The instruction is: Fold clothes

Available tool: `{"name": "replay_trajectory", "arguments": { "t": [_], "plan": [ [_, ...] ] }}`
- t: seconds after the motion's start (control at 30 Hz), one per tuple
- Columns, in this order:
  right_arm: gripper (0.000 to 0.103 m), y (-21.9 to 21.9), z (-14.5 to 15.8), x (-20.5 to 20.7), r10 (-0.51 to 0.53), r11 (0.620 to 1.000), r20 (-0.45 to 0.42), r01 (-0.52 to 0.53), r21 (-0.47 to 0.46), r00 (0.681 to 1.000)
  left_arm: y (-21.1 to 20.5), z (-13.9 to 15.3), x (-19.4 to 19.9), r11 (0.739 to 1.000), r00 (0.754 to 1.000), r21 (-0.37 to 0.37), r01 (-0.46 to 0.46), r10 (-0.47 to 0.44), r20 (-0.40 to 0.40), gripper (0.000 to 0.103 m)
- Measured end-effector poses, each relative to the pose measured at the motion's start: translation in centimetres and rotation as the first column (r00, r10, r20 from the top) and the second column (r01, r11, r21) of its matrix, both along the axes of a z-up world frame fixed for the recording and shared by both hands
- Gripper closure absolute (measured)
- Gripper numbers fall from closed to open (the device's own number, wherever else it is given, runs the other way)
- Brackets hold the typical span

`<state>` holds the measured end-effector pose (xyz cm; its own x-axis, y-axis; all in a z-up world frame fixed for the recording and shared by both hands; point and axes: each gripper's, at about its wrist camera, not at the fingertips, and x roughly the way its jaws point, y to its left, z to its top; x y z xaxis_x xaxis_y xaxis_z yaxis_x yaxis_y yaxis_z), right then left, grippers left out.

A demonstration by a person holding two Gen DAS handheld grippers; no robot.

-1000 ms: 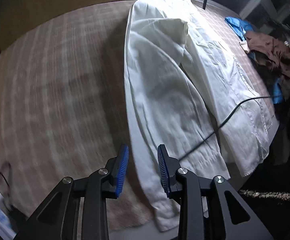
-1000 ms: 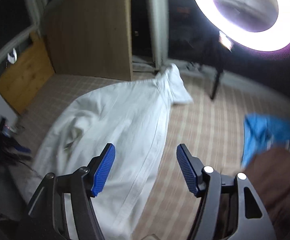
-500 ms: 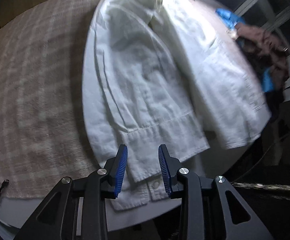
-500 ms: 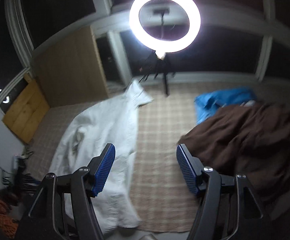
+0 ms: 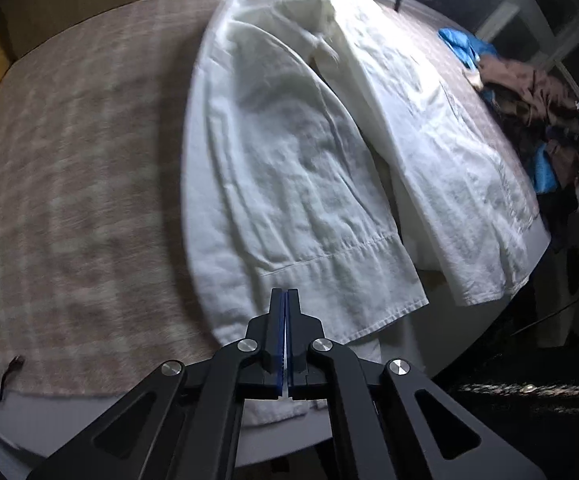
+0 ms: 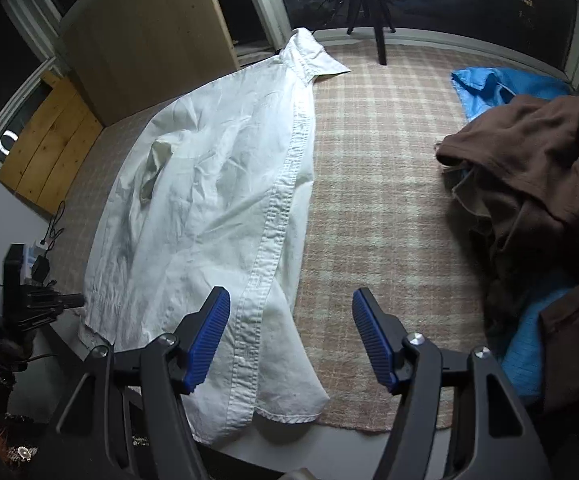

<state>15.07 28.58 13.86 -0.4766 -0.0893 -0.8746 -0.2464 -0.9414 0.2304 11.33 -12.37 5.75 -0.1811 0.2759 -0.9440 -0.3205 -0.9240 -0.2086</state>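
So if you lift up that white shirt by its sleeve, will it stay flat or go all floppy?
Probably floppy: the white shirt lies creased and wrinkled on the plaid cloth, so it looks like thin, soft fabric. It likely weighs little, and the rest would dangle and drag behind the cuff. It shouldn't slip much; woven cloth tends to grip.

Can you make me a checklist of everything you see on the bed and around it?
Surface: plaid blanket over a bed.
Job's things: white shirt lying flat, sleeve folded across it.
Clutter: brown garment and blue cloth piled at the side.
Grippers: left gripper shut at the shirt's cuff; right gripper open, holding nothing.
Cables: thin wire at the blanket's edge.
Surroundings: wooden cabinet, tripod, dark windows.
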Motion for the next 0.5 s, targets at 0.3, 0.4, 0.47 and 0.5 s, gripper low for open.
{"name": "replay_trajectory", "arguments": {
  "t": [0.3,0.4,0.47,0.5],
  "plan": [
    [0.04,-0.9,0.0,0.1,0.009,1.0,-0.011,-0.009,-0.011,1.0,2.6,-2.9,-0.1,0.994,0.999,-0.109,-0.028,0.032,0.04,0.057],
    [0.04,-1.1,0.1,0.4,0.012,1.0,-0.019,-0.012,-0.004,1.0,3.7,-3.2,0.7,0.986,1.0,-0.164,-0.023,0.022,-0.01,0.06],
    [0.04,-0.8,0.2,0.6,-0.002,1.0,-0.025,0.002,0.004,1.0,4.7,-2.9,1.3,0.984,0.999,-0.181,0.005,-0.014,-0.052,0.082],
    [0.04,-0.6,0.2,0.7,-0.013,1.0,-0.028,0.013,0.002,1.0,4.9,-2.8,1.4,0.979,0.998,-0.201,0.014,-0.027,-0.062,0.091]
  ]
}}
